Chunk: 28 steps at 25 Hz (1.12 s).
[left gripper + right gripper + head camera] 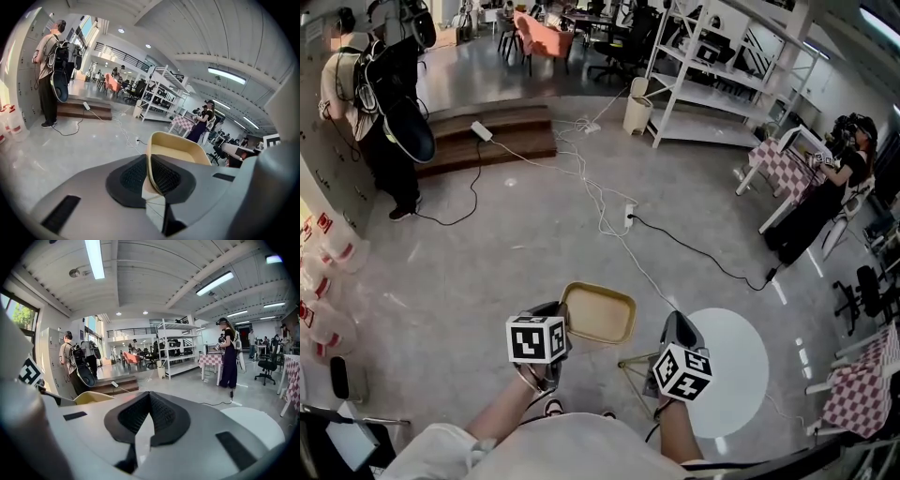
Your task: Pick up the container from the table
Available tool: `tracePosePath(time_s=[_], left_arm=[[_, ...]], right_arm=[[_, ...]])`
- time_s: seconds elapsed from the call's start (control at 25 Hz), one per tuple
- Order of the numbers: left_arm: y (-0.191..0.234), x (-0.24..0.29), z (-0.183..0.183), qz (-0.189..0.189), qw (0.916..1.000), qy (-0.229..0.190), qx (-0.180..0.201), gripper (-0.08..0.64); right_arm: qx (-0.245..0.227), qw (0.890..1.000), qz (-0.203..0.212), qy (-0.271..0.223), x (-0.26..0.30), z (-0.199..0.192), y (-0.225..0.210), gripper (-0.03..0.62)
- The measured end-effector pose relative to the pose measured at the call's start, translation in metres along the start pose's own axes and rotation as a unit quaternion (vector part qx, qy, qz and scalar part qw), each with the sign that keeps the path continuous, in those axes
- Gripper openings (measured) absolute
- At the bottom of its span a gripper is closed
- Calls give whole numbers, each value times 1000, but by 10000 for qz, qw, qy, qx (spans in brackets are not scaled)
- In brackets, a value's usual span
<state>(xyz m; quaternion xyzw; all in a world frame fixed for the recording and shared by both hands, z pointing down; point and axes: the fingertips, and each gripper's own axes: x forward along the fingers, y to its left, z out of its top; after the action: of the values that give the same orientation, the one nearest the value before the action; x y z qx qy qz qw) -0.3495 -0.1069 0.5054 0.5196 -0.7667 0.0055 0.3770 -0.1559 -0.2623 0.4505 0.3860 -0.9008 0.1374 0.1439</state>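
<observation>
Head view shows the tan container (pixel 598 312) off the round white table (pixel 741 375), carried in the air above the floor by the left gripper (pixel 565 322), with the right gripper (pixel 675 328) just beside it. Left gripper view shows the jaws clamped on the container's rim. Right gripper view shows jaws pressed together on nothing, so the pick-up looks done.

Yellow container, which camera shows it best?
The head view: nearly the whole container shows from above, its edge in the left gripper. The left gripper view shows only the rim pinched between the jaws and part of the inside; the right gripper view catches one corner.
</observation>
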Motion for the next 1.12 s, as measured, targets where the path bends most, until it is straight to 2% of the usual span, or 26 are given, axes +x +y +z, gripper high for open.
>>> tracePosePath(time_s=[0.24,0.44,1.12], left_arm=[[2,3,-3,86,9999,2,-119,37],[-7,6,-3,109,9998,-39,-138,37],[-28,12,-16,239,9996,6,-169,37]], right_arm=[[-198,9995,244,-10,8,10,7,25],[-509,9978,317,-273,6,28,8,25],[-342,9981,368,-362,-5,31,-24,25]])
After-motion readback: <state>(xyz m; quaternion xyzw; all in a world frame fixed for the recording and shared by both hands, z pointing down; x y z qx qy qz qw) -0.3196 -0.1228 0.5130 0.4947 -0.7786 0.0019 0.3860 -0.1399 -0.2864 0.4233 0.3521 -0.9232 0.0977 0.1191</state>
